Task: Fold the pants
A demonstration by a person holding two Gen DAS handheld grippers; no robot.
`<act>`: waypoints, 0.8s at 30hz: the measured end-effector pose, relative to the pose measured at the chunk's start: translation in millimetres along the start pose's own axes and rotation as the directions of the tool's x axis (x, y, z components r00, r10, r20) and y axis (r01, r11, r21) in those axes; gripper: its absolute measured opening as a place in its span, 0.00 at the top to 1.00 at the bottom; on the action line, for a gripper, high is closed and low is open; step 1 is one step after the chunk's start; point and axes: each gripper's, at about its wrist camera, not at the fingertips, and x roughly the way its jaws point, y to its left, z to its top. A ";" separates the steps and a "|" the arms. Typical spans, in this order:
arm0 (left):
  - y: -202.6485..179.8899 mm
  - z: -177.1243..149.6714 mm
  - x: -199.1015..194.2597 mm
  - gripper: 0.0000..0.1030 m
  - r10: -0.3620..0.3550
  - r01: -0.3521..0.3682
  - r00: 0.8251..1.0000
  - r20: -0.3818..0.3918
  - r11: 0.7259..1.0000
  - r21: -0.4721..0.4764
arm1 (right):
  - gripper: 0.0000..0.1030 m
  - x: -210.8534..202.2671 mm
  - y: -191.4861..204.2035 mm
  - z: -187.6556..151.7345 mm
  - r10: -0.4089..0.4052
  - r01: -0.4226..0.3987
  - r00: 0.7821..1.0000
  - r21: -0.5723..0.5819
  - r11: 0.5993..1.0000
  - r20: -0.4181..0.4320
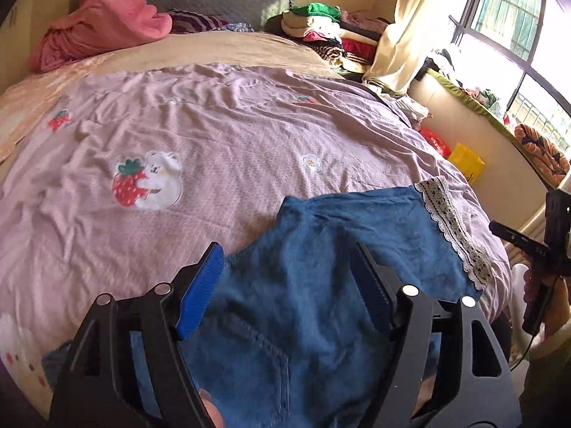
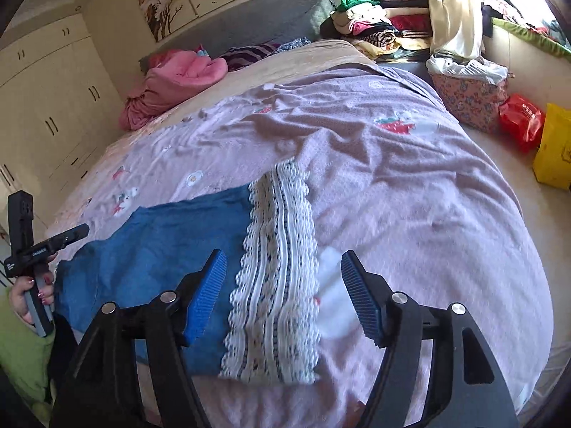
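Already folded at least once, the blue denim pants with white lace hem (image 2: 200,249) are laid near the foot edge of the pink strawberry-print bedspread (image 1: 214,135). Left gripper (image 1: 289,285) and right gripper (image 2: 283,292) are spread, nothing pinched. Further folding is judged likely.

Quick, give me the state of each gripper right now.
Left gripper: open, holding nothing; the blue pants lie on the bed under it.
Right gripper: open, holding nothing, over the pants' lace hem.
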 end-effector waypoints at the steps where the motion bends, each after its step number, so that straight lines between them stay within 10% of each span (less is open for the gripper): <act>1: 2.6 -8.8 -6.8 0.34 0.001 -0.001 1.000 0.000 1.000 -0.015 | 0.36 -2.6 0.1 -9.5 -0.002 0.002 1.000 0.010 1.000 -0.004; 15: 32.9 -97.3 -57.9 0.34 0.133 -0.134 0.991 -0.036 0.989 -0.060 | 0.50 30.5 11.5 -45.3 0.024 -0.026 0.989 -0.011 1.000 -0.149; 19: 27.0 -114.2 -37.9 0.33 0.303 -0.299 0.950 -0.078 0.952 0.059 | 0.75 31.8 14.4 -53.2 0.055 -0.061 0.987 -0.039 0.997 -0.150; 24: 46.5 -116.6 -47.1 0.34 0.334 -0.329 0.939 -0.084 0.942 0.067 | 0.77 15.4 32.6 -54.6 -0.039 0.013 0.991 -0.200 0.980 -0.127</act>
